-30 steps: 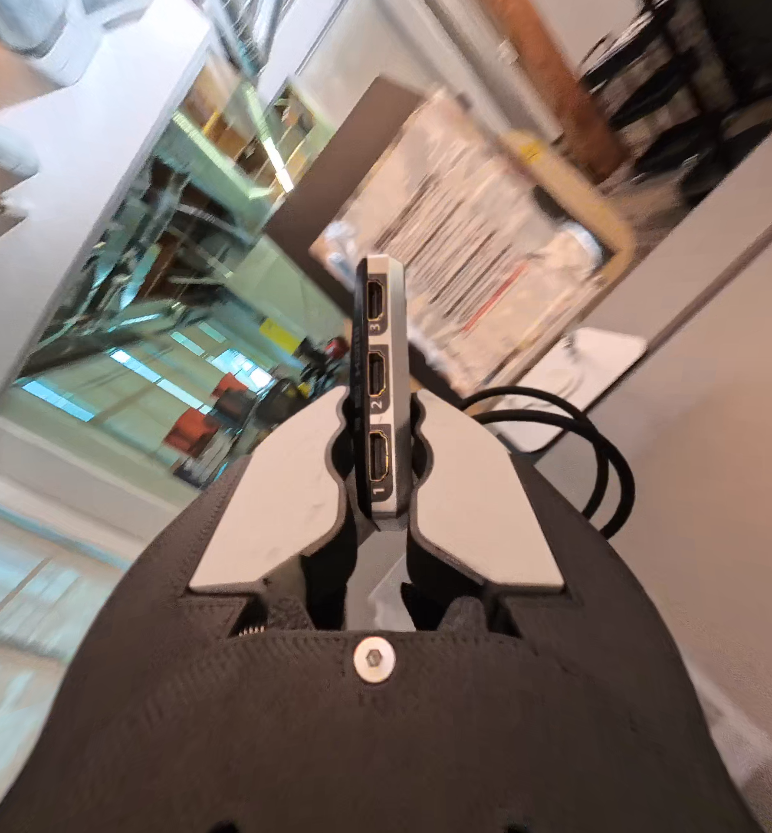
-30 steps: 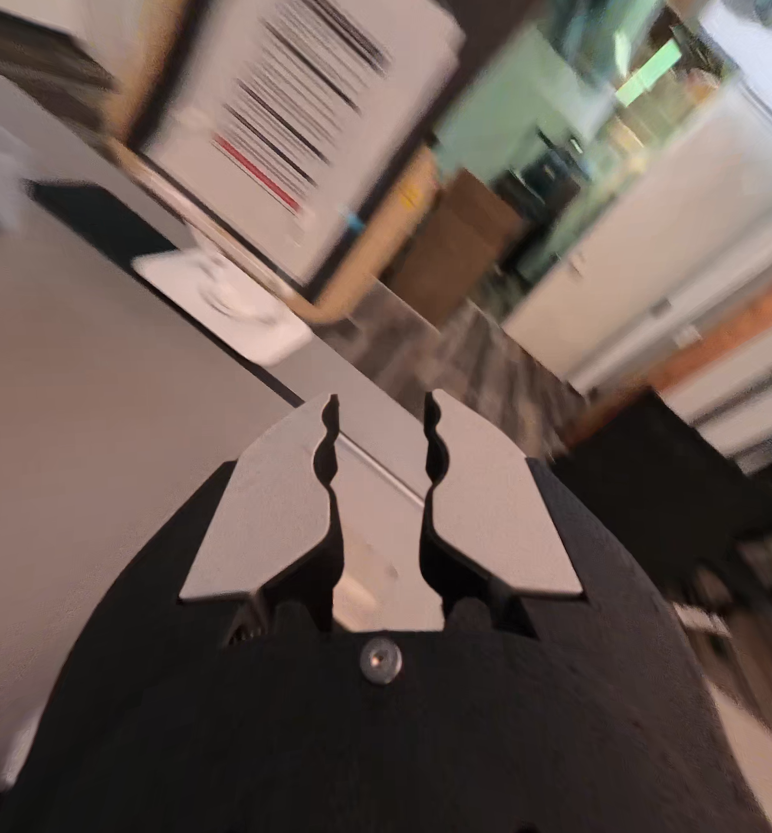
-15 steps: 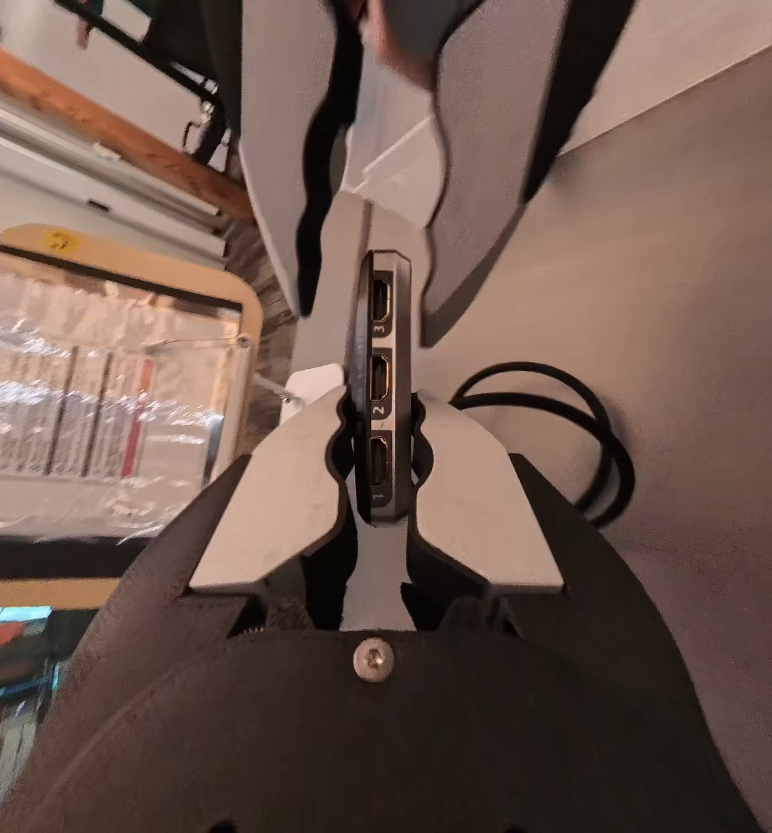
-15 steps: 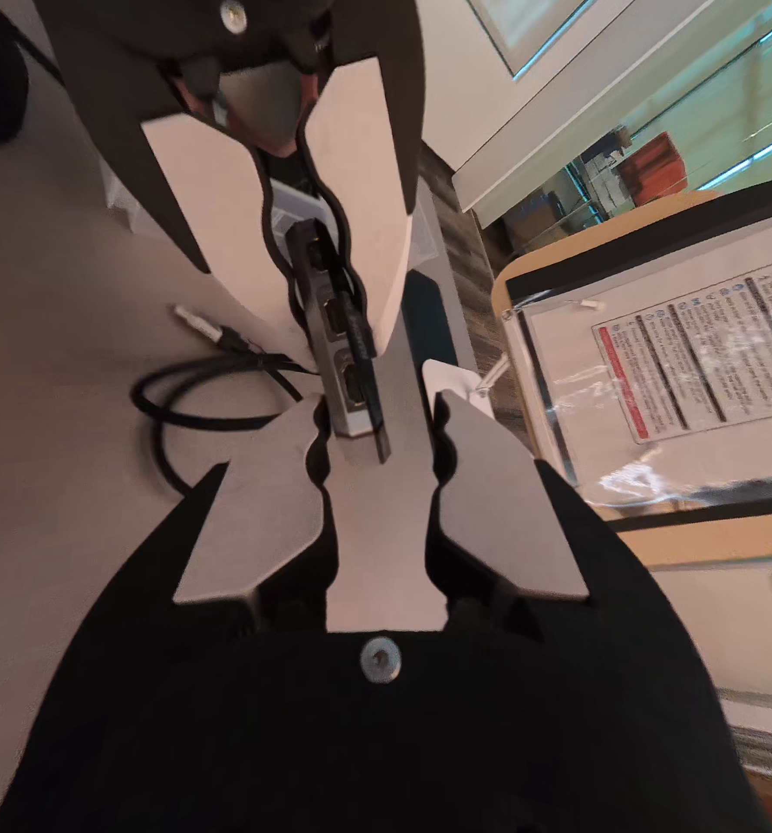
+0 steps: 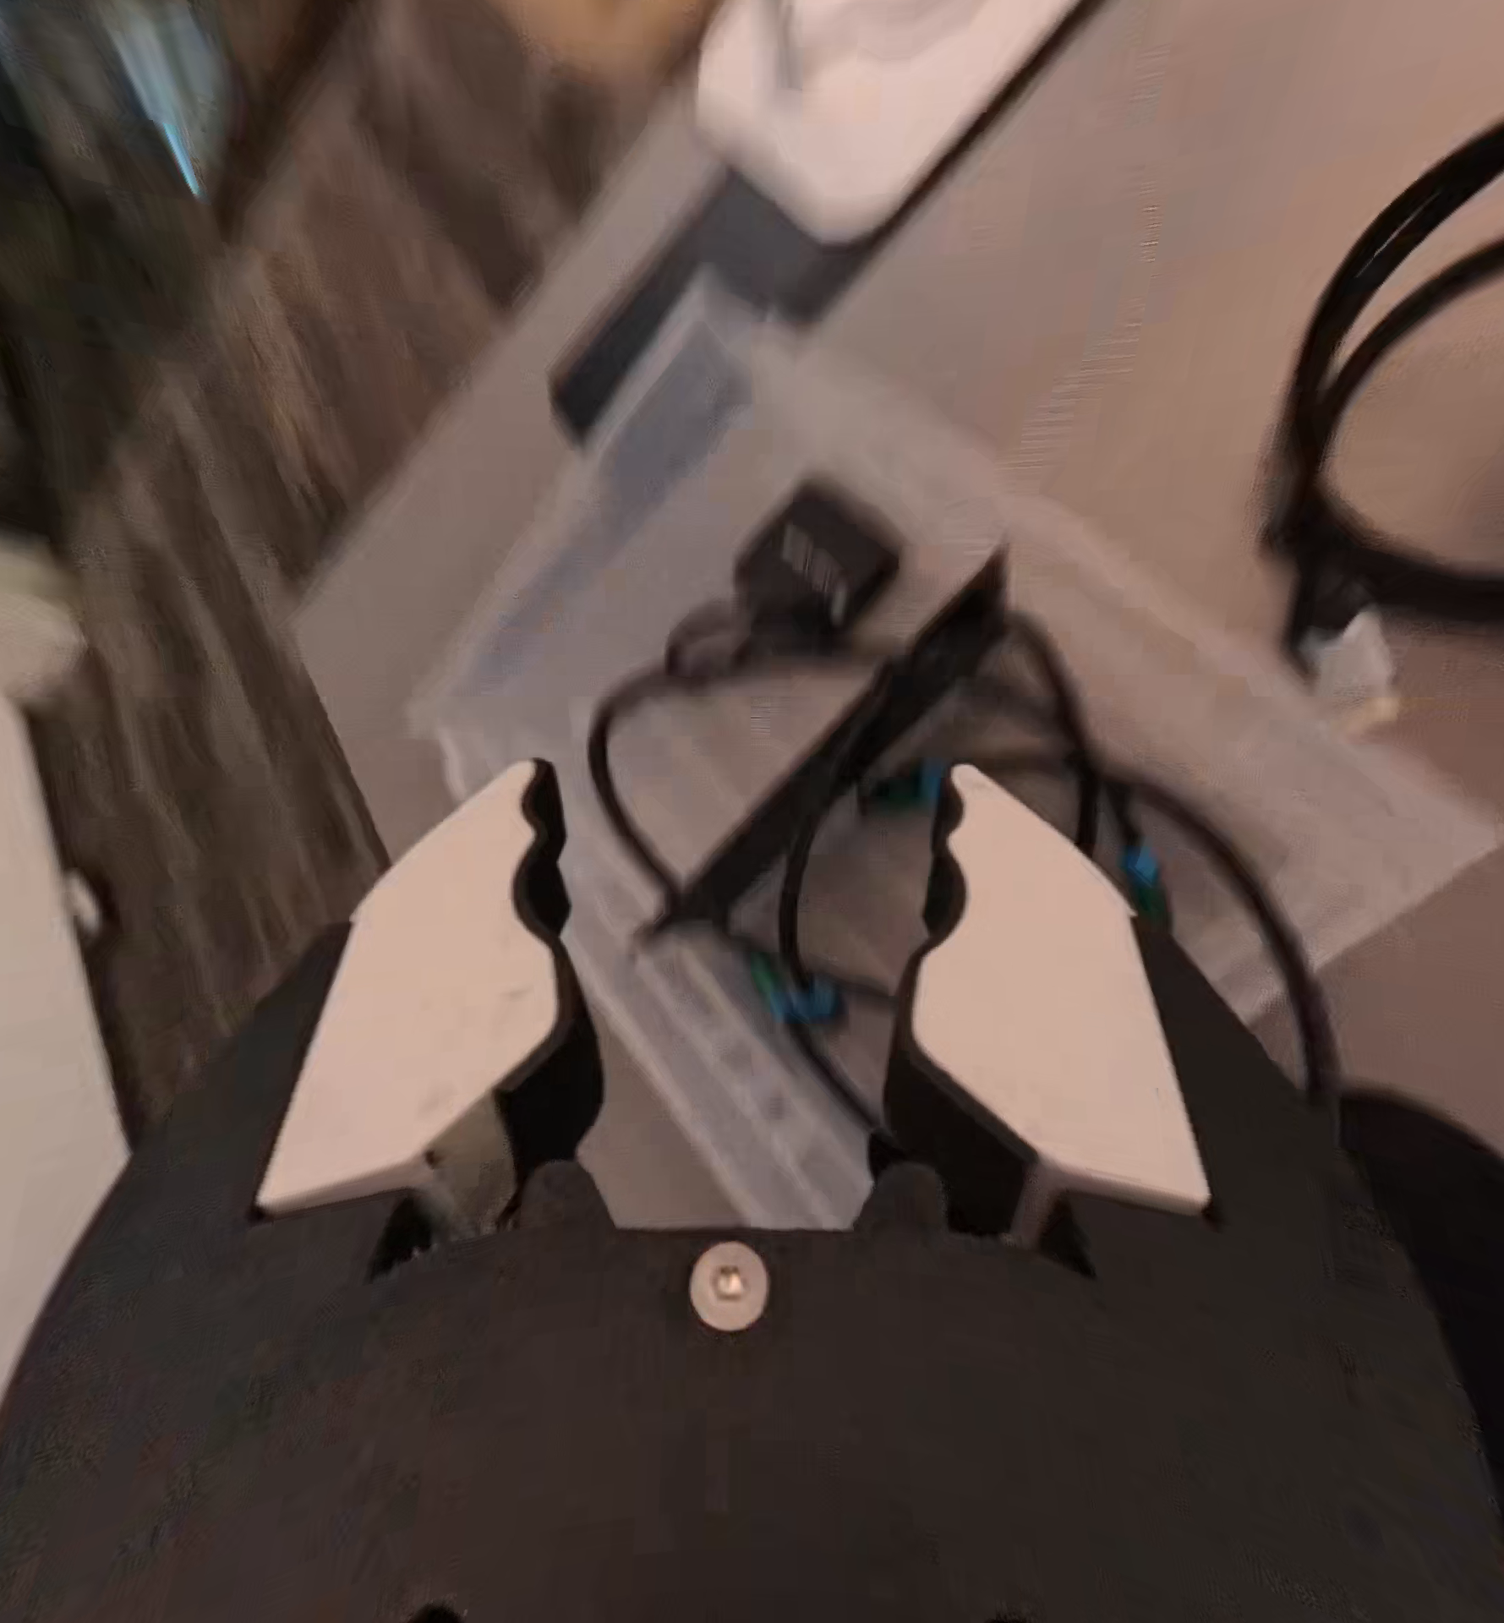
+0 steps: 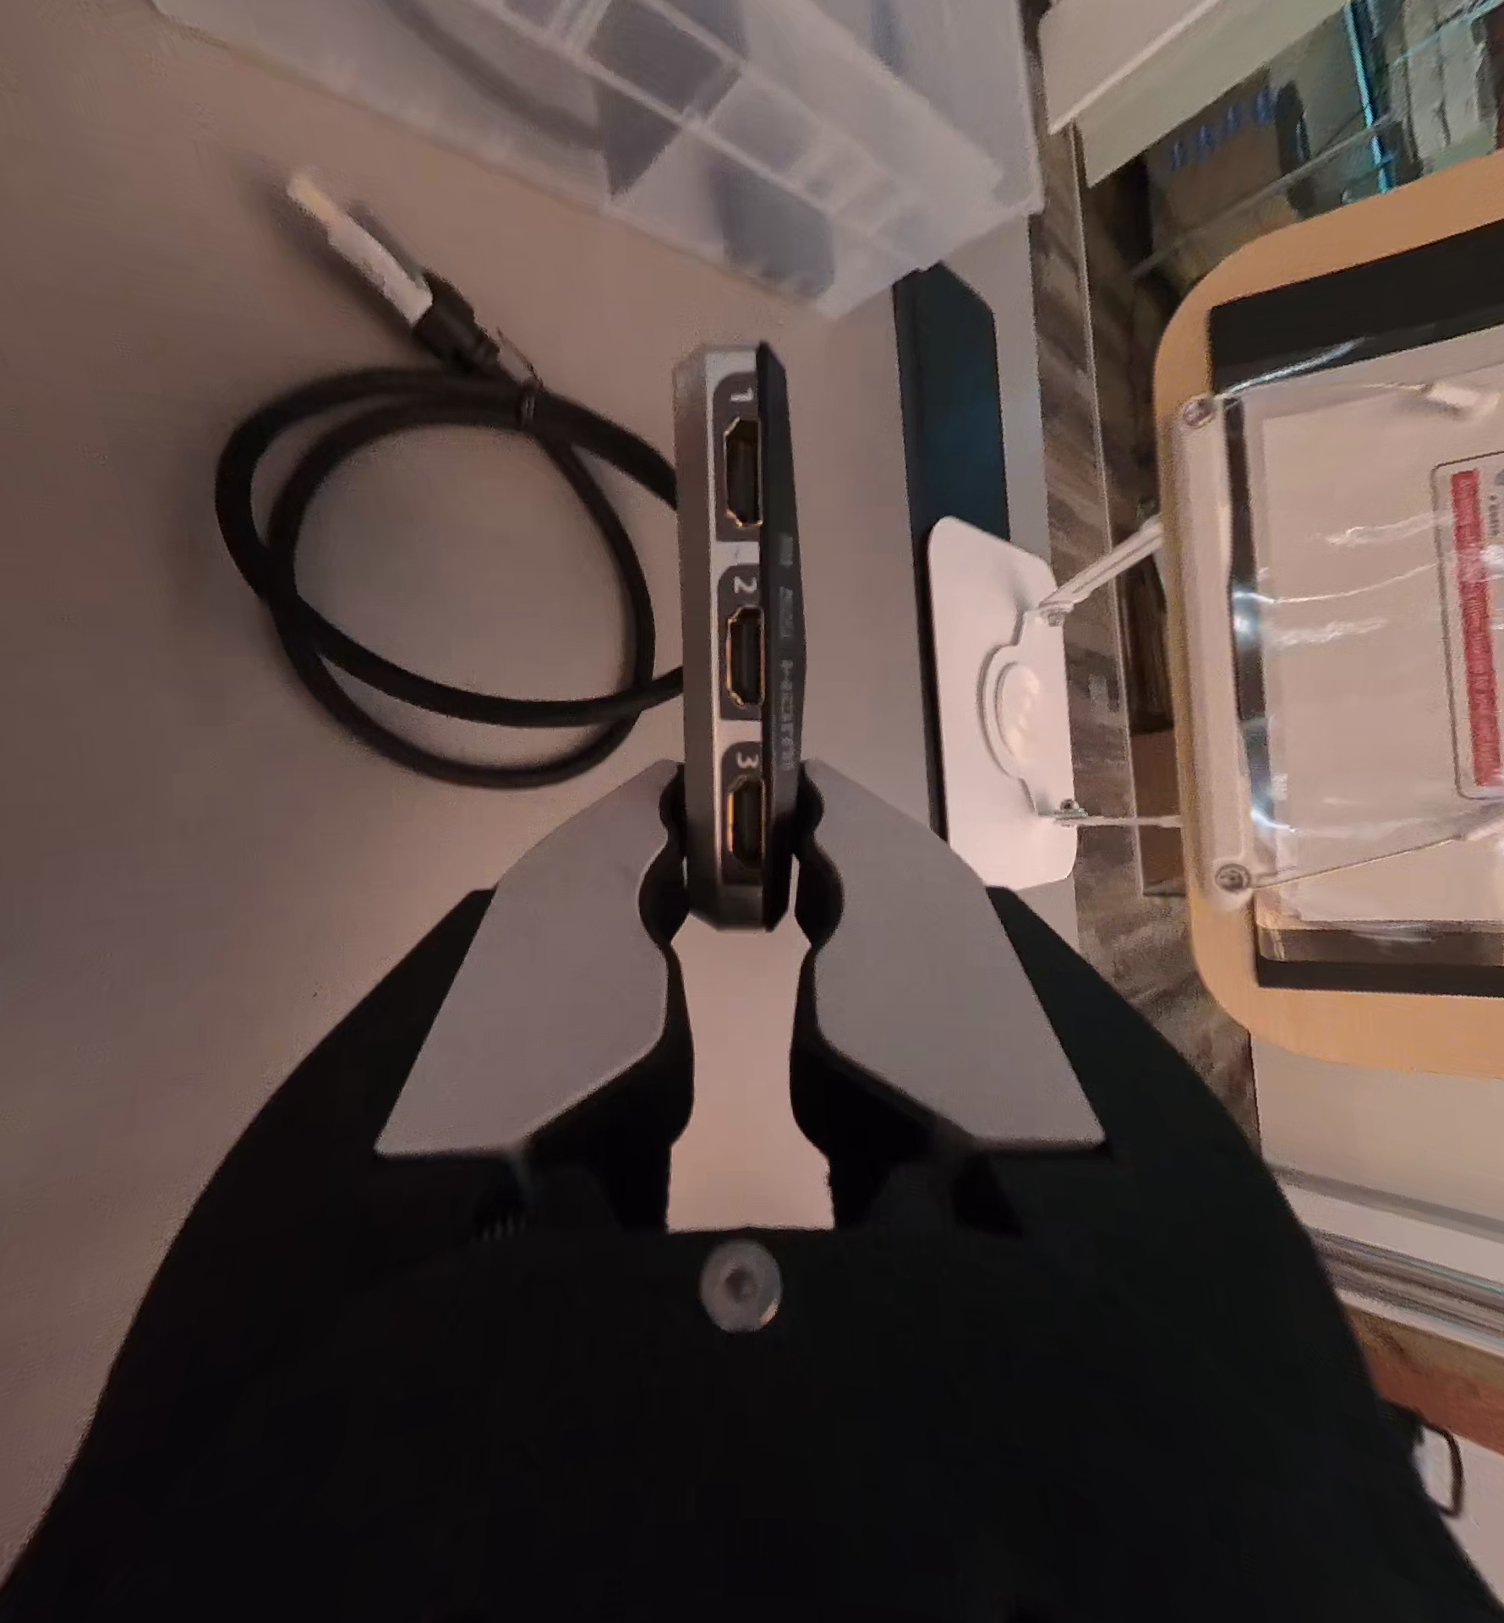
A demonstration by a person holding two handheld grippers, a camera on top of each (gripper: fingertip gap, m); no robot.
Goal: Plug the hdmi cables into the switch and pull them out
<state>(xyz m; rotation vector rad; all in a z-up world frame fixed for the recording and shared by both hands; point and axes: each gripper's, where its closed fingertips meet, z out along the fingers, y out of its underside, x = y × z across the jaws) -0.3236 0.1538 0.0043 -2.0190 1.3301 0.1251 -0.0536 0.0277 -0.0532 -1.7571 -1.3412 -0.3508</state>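
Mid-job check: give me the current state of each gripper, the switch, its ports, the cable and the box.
Left gripper: open, empty.
Right gripper: shut on the switch.
Switch: held edge-on above the table.
Ports: all three empty.
Black cable: coiled, unplugged.
Clear plastic box: holds dark items.

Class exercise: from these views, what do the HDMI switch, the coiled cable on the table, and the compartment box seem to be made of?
HDMI switch: grey body with a dull satin sheen, probably metal or metal-look plastic; its face is glossy black and the ports are gold-rimmed.
Coiled cable: matt black with a faintly woven look, likely a braided jacket.
Compartment box: translucent, frosted plastic, since dark contents show through its walls.
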